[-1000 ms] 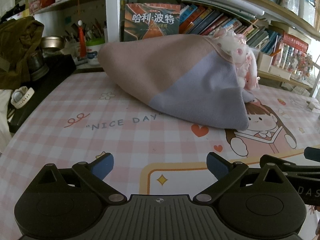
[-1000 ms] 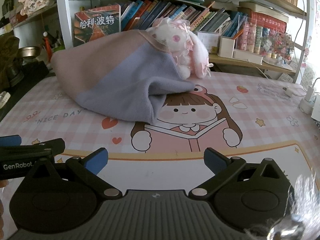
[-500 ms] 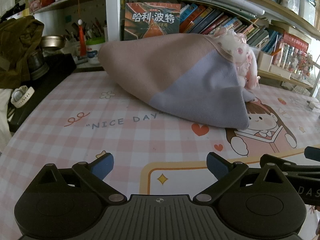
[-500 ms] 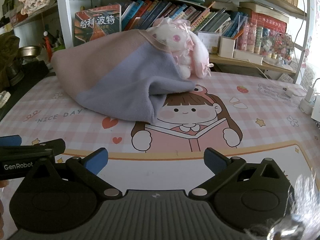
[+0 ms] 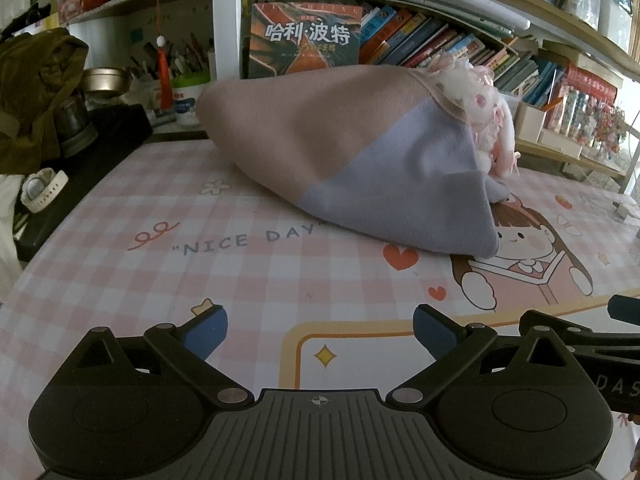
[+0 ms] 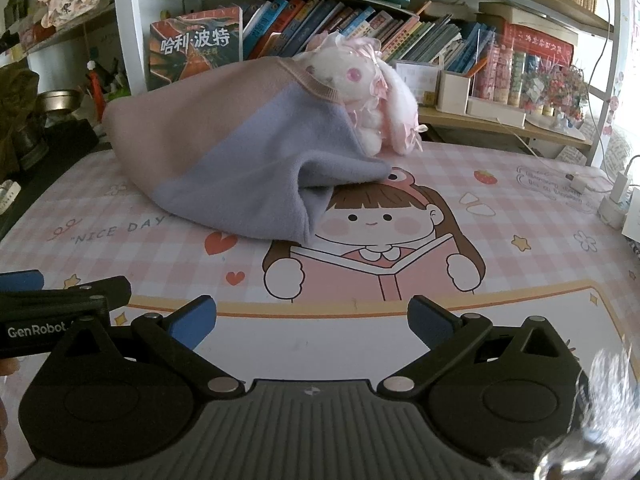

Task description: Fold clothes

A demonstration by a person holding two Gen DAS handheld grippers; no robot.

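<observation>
One garment, pink and lilac, lies heaped at the back middle of the counter, on the checked mat. One plush rabbit leans on its far side, touching it. Left gripper and right gripper both hover low at the near edge, fingers spread wide, holding nothing, well apart from the garment. A pen cup behind holds several pens. The shelf holds small boxes; contents unclear.
</observation>
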